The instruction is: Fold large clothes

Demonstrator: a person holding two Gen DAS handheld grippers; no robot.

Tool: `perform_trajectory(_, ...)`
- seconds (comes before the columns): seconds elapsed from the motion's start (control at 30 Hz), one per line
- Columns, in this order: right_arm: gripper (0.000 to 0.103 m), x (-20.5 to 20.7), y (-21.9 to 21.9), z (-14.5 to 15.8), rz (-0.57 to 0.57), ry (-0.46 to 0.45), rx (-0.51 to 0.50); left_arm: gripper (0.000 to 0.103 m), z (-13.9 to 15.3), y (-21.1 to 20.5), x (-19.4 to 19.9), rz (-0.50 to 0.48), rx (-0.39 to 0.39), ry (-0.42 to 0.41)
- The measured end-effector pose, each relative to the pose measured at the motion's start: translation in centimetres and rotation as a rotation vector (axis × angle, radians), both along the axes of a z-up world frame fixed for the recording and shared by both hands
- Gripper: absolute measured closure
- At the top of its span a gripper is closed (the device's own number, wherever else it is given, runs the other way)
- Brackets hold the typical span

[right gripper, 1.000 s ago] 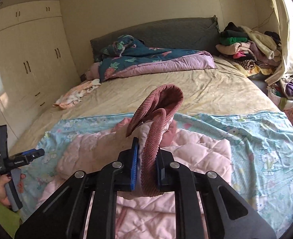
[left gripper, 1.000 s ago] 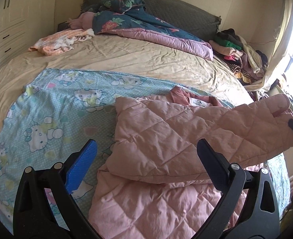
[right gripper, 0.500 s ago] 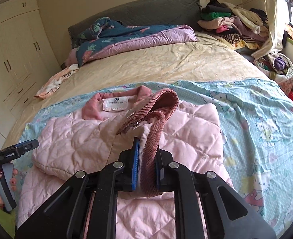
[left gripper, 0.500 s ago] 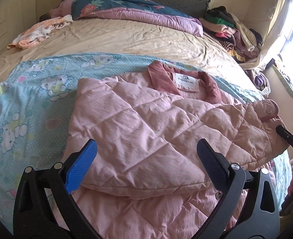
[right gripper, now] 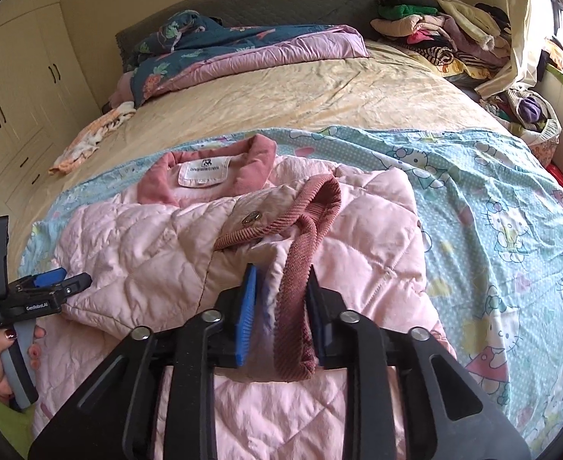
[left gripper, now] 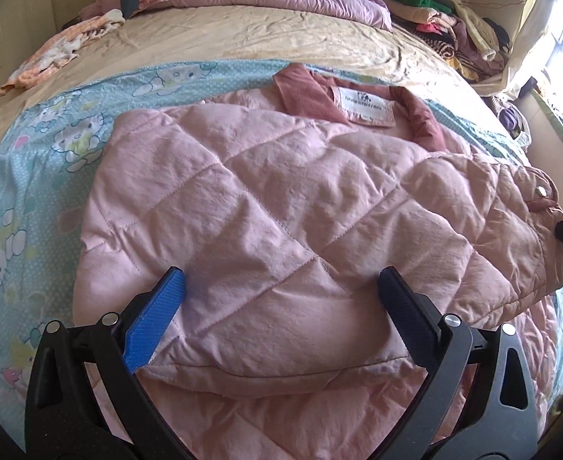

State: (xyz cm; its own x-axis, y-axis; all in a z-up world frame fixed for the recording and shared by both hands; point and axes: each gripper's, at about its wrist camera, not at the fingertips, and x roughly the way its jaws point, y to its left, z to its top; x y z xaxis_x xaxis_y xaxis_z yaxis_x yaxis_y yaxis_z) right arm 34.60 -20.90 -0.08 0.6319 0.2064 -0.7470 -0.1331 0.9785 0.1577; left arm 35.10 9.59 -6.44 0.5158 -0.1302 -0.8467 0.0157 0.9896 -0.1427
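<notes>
A pink quilted jacket point(left gripper: 281, 191) lies on a blue cartoon-print blanket point(left gripper: 32, 191), collar and white label point(left gripper: 363, 103) away from me. One sleeve is folded across its body. My left gripper point(left gripper: 281, 280) hovers open just above that sleeve, nothing between its pads. In the right wrist view the jacket point(right gripper: 147, 249) lies below my right gripper point(right gripper: 281, 268), whose jaws are opening. The ribbed dusty-pink cuff point(right gripper: 294, 306) still stands between them, with a gap on the blue pad's side. A hand holds the left gripper point(right gripper: 51, 287) at the jacket's left edge.
The bed's beige sheet point(right gripper: 319, 92) stretches behind the blanket. A blue and purple quilt point(right gripper: 243, 50) lies by the headboard, an orange cloth point(right gripper: 89, 138) at far left. A pile of clothes point(right gripper: 434, 30) fills the back right corner. Wardrobe doors point(right gripper: 13, 96) stand left.
The right gripper came down and laid the sleeve across the jacket, then its jaws parted from the cuff. The left gripper moved lower and closer over the jacket, still open.
</notes>
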Motion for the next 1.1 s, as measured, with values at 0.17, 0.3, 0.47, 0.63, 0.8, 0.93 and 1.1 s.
perform_trajectory(0.17, 0.046, -0.9, 0.5, 0.9, -0.010, -0.042, -0.042, 0.008, -1.2, 0.1, 0.5, 0.000, -0.002, 0.013)
perform_trajectory(0.3, 0.043, -0.7, 2.4, 1.0, 0.055, -0.034, -0.039, 0.008, -2.3, 0.2, 0.8, 0.004, 0.003, 0.011)
perform_trajectory(0.47, 0.043, 0.2, 6.4, 0.4, 0.145, -0.007, -0.054, 0.008, -2.7, 0.6, 1.0, 0.007, -0.011, 0.008)
perform_trajectory(0.63, 0.042, 1.9, 9.2, -1.8, 0.181, 0.071, -0.085, 0.008, -2.9, 0.7, 0.9, 0.003, -0.019, -0.001)
perform_trajectory(0.8, 0.038, 3.6, 9.7, -5.4, 0.163, 0.173, -0.121, 0.008, -2.7, 0.8, 0.8, 0.008, -0.022, -0.019)
perform_trajectory(0.93, 0.037, 4.6, 8.7, -7.2, 0.120, 0.199, -0.042, 0.008, -2.0, 0.6, 0.1, 0.015, -0.015, -0.043)
perform_trajectory(1.1, 0.035, 4.5, 9.1, -7.6, 0.109, 0.184, -0.056, 0.008, -0.7, 0.7, -1.1, 0.017, -0.036, -0.050)
